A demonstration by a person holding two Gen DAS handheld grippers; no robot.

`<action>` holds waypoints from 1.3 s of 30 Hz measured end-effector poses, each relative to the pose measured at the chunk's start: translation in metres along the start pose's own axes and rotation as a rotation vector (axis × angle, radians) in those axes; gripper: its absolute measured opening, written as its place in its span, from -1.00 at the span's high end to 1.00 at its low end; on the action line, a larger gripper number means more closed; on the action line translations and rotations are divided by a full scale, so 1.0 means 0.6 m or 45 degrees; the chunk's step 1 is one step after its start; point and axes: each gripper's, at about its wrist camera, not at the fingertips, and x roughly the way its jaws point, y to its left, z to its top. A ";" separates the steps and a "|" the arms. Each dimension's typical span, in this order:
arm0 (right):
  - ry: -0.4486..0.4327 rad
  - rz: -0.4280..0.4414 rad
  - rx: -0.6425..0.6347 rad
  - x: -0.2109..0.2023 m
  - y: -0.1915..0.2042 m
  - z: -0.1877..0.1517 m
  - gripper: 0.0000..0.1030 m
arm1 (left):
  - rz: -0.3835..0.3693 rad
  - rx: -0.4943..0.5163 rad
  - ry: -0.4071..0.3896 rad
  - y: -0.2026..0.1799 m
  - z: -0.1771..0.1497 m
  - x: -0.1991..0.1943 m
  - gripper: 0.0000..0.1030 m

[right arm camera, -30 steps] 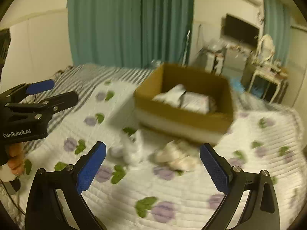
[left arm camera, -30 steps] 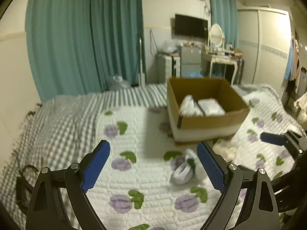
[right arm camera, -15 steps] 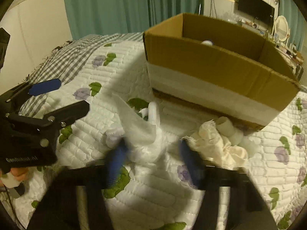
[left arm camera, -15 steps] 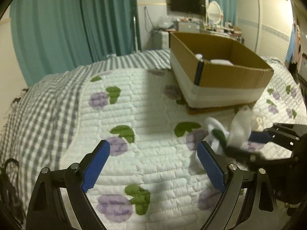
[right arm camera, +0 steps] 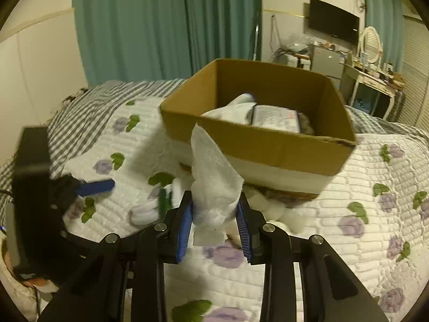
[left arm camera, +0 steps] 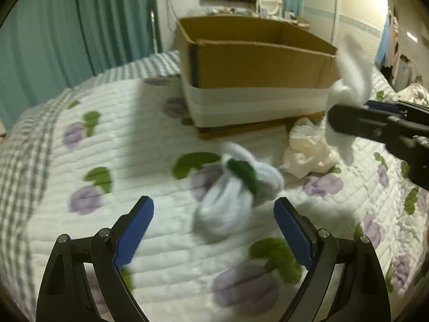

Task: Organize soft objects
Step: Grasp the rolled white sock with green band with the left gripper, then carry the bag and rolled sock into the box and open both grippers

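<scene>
My right gripper (right arm camera: 214,214) is shut on a white cloth (right arm camera: 211,177) and holds it above the quilt, just in front of the cardboard box (right arm camera: 268,145). The same cloth (left arm camera: 354,80) shows in the left wrist view, pinched by the right gripper (left arm camera: 348,115). My left gripper (left arm camera: 213,228) is open, its fingers on either side of a white sock bundle with a green band (left arm camera: 236,187) that lies on the quilt. A cream crumpled cloth (left arm camera: 305,147) lies by the box (left arm camera: 254,61). The box holds white soft items (right arm camera: 236,107).
The bed has a white quilt with purple flowers (left arm camera: 88,201) and a grey checked sheet (right arm camera: 80,115) at its left. Teal curtains (right arm camera: 161,21) hang behind. A dressing table (right arm camera: 375,80) and wardrobe stand at the back right.
My right gripper closed on the white cloth and lifted it off the quilt toward the box. My left gripper moved forward and down to the sock bundle, still open.
</scene>
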 end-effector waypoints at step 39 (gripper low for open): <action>-0.226 -0.080 0.034 -0.147 -0.109 0.126 0.40 | 0.041 0.040 -0.293 -0.081 0.192 -0.147 0.51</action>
